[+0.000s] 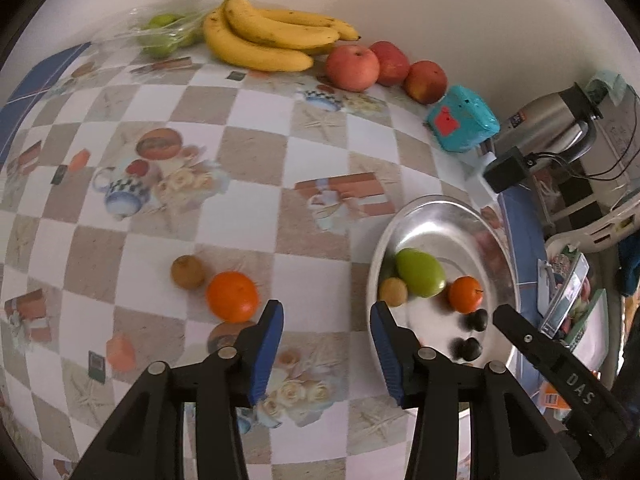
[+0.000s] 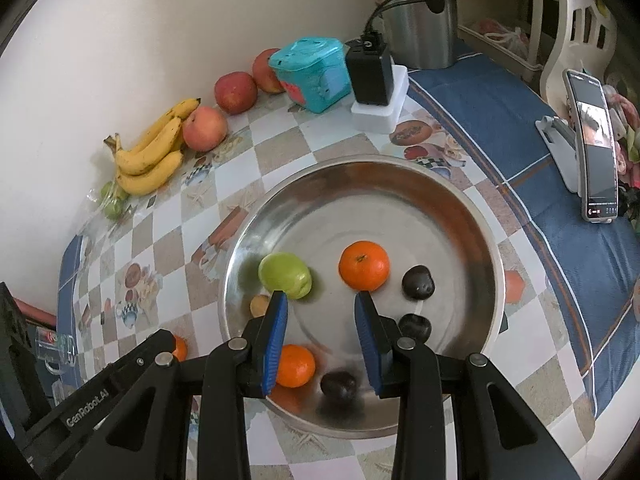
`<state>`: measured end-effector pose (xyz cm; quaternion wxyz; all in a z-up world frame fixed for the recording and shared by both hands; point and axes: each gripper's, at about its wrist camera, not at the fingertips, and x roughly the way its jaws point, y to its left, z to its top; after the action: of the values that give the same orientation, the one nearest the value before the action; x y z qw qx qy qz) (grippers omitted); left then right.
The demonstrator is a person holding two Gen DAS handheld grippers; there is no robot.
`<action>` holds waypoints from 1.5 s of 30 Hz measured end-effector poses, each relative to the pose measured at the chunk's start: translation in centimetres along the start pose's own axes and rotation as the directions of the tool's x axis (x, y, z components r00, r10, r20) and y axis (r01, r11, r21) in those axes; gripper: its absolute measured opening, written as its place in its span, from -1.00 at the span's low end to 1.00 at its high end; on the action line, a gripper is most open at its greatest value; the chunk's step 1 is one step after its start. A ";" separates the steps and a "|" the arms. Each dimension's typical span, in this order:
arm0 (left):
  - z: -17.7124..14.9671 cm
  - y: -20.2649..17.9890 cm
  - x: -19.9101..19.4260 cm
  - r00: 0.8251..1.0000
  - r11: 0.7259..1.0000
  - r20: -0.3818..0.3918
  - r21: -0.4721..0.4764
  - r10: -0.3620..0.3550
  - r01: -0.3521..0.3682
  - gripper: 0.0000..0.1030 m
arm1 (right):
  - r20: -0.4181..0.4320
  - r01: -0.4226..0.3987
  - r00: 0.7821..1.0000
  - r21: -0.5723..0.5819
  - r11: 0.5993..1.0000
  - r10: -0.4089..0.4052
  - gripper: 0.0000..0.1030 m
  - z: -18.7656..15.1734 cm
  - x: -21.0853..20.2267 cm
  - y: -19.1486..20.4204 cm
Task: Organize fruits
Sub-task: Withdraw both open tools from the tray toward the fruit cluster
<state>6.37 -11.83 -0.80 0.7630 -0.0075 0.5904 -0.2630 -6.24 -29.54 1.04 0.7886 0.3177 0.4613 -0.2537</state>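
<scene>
A steel bowl (image 2: pixel 460 216) holds a green fruit (image 2: pixel 285 275), two oranges (image 2: pixel 364 266), three dark plums (image 2: pixel 418 281) and a small brown fruit (image 2: pixel 259 305). My right gripper (image 2: pixel 321 305) is open and empty above the bowl. My left gripper (image 1: pixel 326 322) is open and empty, left of the bowl (image 1: pixel 432 216). An orange (image 1: pixel 232 296) and a small brown fruit (image 1: pixel 188 272) lie on the table just left of it. Bananas (image 1: pixel 272 36), three red apples (image 1: pixel 352 68) and bagged green fruit (image 1: pixel 162 34) sit by the wall.
A teal box (image 1: pixel 462 118), a black adapter on a white block (image 2: pixel 370 76) and a steel kettle (image 2: pixel 420 20) stand at the back. A phone on a stand (image 2: pixel 596 148) is on the blue cloth at right.
</scene>
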 end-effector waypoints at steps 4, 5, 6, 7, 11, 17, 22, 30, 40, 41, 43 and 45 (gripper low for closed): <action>-0.4 0.8 -0.5 1.000 1.000 0.004 -0.016 0.004 -0.004 0.15 | 0.002 -0.006 1.000 -0.023 1.000 0.006 -0.31 -0.3 -0.3 0.7; -0.5 1.0 -0.6 1.000 1.000 0.008 -0.019 0.005 -0.005 0.19 | 0.002 -0.008 1.000 -0.028 1.000 0.008 -0.31 -0.4 -0.4 0.8; -0.5 1.2 -0.9 1.000 1.000 0.015 -0.023 0.009 -0.009 0.31 | 0.001 -0.010 1.000 -0.032 0.999 0.010 -0.31 -0.5 -0.5 0.9; -0.6 1.4 -1.2 0.999 0.999 0.027 -0.027 0.017 -0.017 0.38 | 0.001 -0.010 1.000 -0.035 0.999 0.010 -0.31 -0.6 -0.5 1.0; -0.8 2.2 -2.0 0.997 0.998 0.061 -0.042 0.047 -0.045 0.68 | 0.001 -0.011 1.000 -0.035 0.999 0.011 0.13 -0.9 -0.5 1.2; -0.7 3.0 -2.2 0.994 0.996 0.078 -0.047 0.081 -0.077 0.98 | -0.004 0.003 1.000 -0.043 0.999 -0.004 0.43 -1.0 0.0 1.5; -0.6 3.6 -2.1 0.991 0.993 0.084 -0.060 0.102 -0.098 1.00 | -0.014 0.009 1.000 -0.066 0.998 -0.010 0.47 -1.0 0.4 1.9; -0.4 4.6 -2.5 0.988 0.990 0.101 -0.088 0.117 -0.108 1.00 | -0.004 0.017 1.000 -0.102 0.995 -0.018 0.74 -1.1 0.6 2.3; -0.1 6.9 -4.0 0.980 0.984 0.131 -0.118 0.147 -0.132 1.00 | -0.003 -0.004 1.000 -0.147 0.989 0.003 0.81 -1.3 0.9 3.6; -0.1 7.2 -4.2 0.979 0.983 0.133 -0.122 0.152 -0.136 1.00 | -0.007 -0.005 1.000 -0.156 0.988 0.004 0.81 -1.4 1.0 3.8; 0.0 7.8 -4.5 0.976 0.981 0.139 -0.128 0.166 -0.148 1.00 | -0.011 -0.005 1.000 -0.175 0.984 0.003 0.81 -1.5 1.3 4.4; 0.1 8.6 -4.9 0.973 0.977 0.144 -0.139 0.179 -0.159 1.00 | -0.021 -0.012 1.000 -0.185 0.983 0.009 0.81 -1.7 1.6 4.8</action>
<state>8.99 -2.41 0.87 0.8244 -0.0262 0.5430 -0.1575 -3.11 -25.26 0.26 0.8115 0.2477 0.4890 -0.2023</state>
